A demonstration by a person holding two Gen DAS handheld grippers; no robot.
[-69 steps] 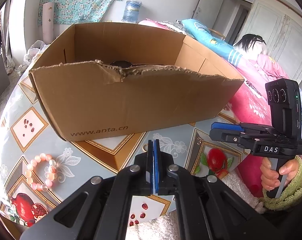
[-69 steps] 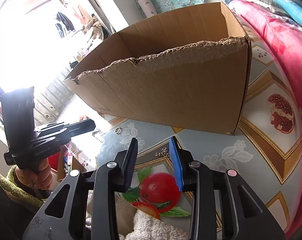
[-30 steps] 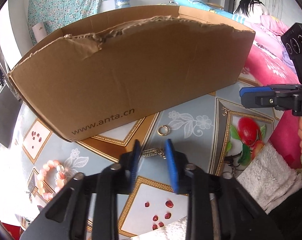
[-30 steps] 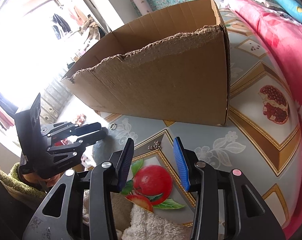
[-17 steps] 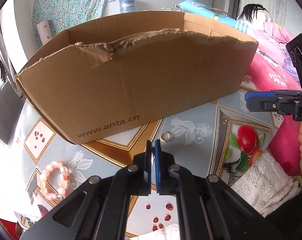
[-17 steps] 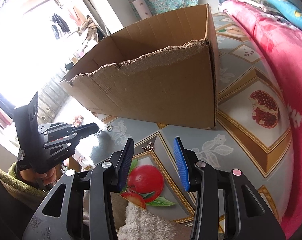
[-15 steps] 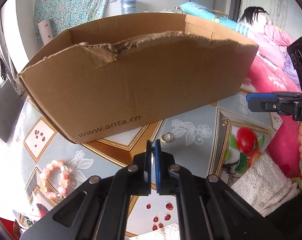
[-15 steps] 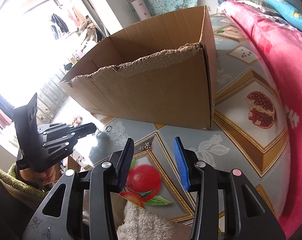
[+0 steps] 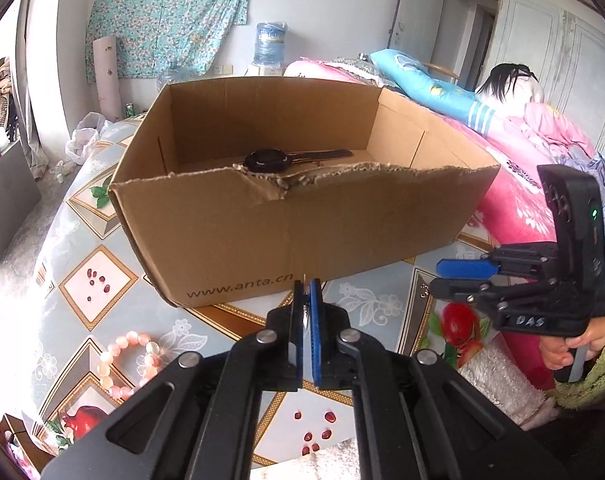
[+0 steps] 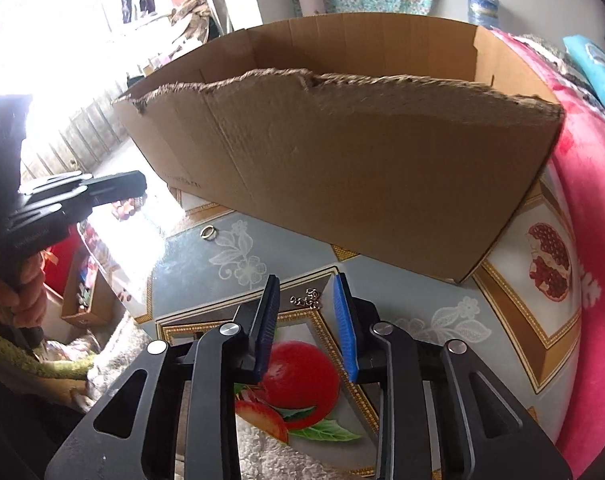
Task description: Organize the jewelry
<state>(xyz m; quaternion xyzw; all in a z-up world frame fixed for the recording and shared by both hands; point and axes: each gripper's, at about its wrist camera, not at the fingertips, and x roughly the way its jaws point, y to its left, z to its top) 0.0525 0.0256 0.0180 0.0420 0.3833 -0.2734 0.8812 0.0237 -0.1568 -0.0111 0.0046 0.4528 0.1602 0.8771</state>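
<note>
Left gripper (image 9: 307, 304) is shut on a small silver piece (image 9: 304, 317), held before the box (image 9: 342, 220), where a watch (image 9: 268, 160) already lies. Right gripper (image 10: 307, 305) stands part open, its jaws lately closing, around a chain (image 10: 307, 298) lying untouched on the table (image 10: 442, 304). Left outside: a ring (image 10: 208, 232) and a bead bracelet (image 9: 128, 364).

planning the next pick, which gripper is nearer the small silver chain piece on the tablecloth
Right. The right gripper has the silver chain piece on the cloth between its open fingertips; the left gripper hangs off to the side, nearer the gold ring.
</note>
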